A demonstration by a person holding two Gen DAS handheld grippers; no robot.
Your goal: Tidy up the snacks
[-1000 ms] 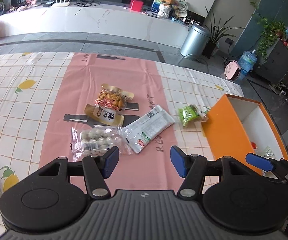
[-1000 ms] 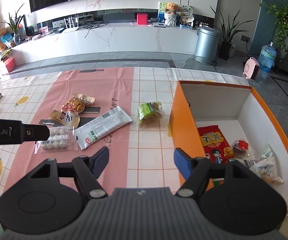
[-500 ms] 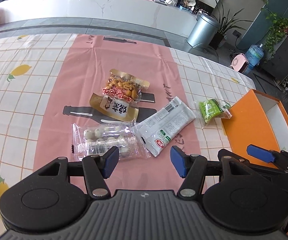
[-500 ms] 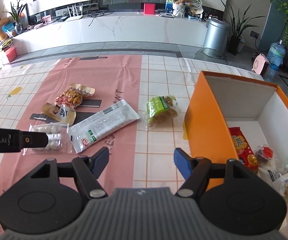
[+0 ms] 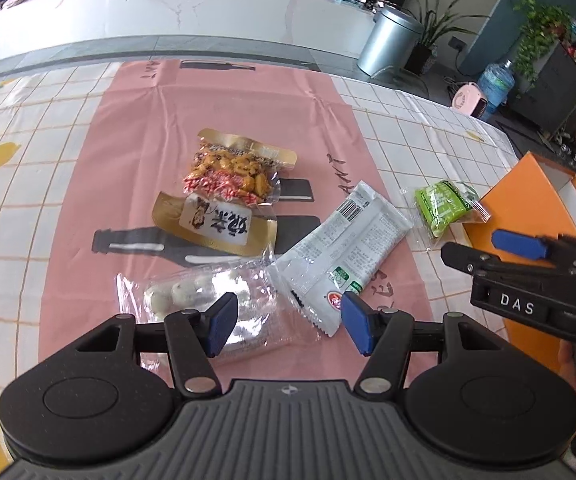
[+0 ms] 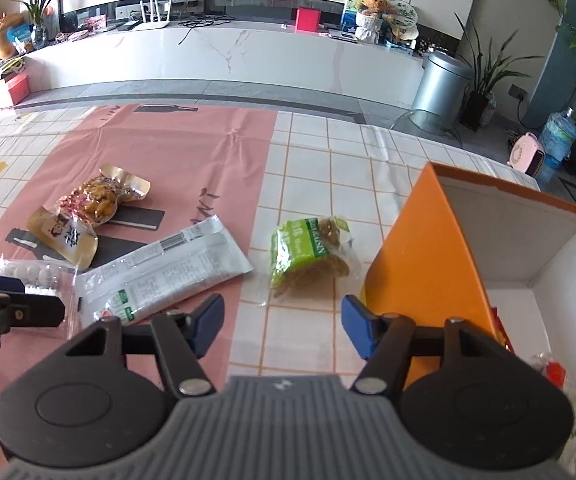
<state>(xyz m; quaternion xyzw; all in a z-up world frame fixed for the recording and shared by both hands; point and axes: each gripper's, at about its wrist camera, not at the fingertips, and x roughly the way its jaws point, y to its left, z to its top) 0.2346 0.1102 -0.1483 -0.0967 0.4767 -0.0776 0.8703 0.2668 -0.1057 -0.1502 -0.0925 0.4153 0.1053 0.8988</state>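
Several snacks lie on the pink runner: a gold pouch of orange pieces (image 5: 228, 192), a clear pack of white balls (image 5: 204, 304) and a long white packet (image 5: 347, 252). A green snack pack (image 6: 311, 252) rests on the checked cloth beside the orange box (image 6: 419, 256). My left gripper (image 5: 286, 328) hangs open just above the near ends of the clear pack and the white packet. My right gripper (image 6: 282, 326) hovers in front of the green pack, its jaws closing with nothing between them.
The orange box holds a few packets at its bottom (image 6: 547, 368). A hand (image 5: 575, 376) grips the right tool's handle. Beyond the table's far edge stand a white counter (image 6: 224, 56), a metal bin (image 6: 439, 84) and potted plants.
Both grippers have come down and forward toward the snacks, which now loom larger. The right gripper's view has swung left, off the box interior and onto the green pack, and its jaws have narrowed slightly.
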